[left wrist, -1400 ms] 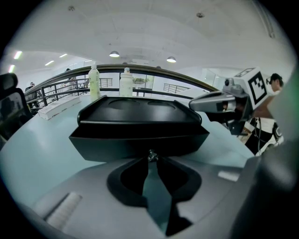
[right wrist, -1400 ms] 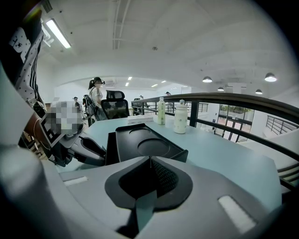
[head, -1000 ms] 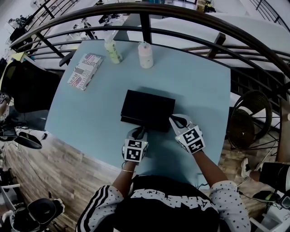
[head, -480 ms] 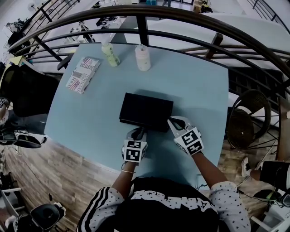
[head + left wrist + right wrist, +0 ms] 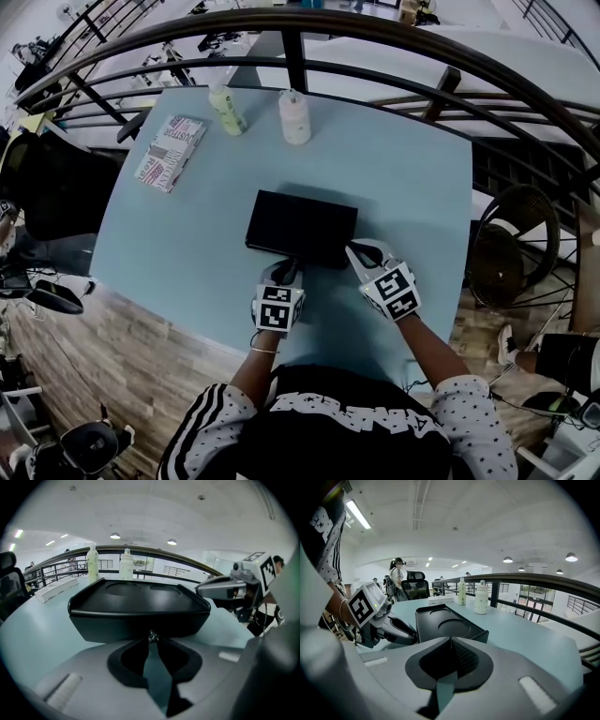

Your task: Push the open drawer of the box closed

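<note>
Two grippers stand at the near side of the flat black rectangular box (image 5: 302,225), which lies in the middle of the light blue tabletop (image 5: 178,248). The left gripper (image 5: 285,273) has its jaws pressed together with nothing between them, tips touching the box front. The right gripper (image 5: 355,253), also clenched and empty, is at the near right corner.
</note>
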Tool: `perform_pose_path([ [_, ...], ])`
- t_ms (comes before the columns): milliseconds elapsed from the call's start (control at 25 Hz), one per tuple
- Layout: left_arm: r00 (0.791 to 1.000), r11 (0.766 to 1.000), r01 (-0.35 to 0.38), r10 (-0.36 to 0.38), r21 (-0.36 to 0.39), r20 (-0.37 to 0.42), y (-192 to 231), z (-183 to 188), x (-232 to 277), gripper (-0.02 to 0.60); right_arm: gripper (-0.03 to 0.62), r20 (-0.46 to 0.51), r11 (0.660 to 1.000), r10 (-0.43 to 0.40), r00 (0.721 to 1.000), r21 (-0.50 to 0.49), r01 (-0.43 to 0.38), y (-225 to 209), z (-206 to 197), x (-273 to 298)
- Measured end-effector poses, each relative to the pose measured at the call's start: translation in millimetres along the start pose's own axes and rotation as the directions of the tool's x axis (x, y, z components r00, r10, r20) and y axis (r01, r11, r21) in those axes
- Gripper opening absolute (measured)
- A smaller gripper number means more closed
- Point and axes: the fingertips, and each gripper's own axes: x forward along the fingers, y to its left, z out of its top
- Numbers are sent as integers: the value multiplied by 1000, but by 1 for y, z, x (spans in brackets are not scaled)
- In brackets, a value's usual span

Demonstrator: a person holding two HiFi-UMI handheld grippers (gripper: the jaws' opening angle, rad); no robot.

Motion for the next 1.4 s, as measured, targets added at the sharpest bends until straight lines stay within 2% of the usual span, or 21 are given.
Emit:
perform_pose_path([
  [800, 1000, 1000, 5, -5, 3, -5, 1, 2, 3, 0, -11, -5, 1000, 1, 1000, -20, -1, 0, 0, 0],
  [1080, 999, 999, 33, -33, -1, 3, 0, 3, 3, 0, -11, -9, 1000, -2, 1000, -25, 2, 0, -1, 1],
  [1400, 1000, 1000, 7, -7, -4, 18, 1, -1, -22, 0, -11, -1, 999, -7, 1000, -33, 6, 1, 2, -1],
])
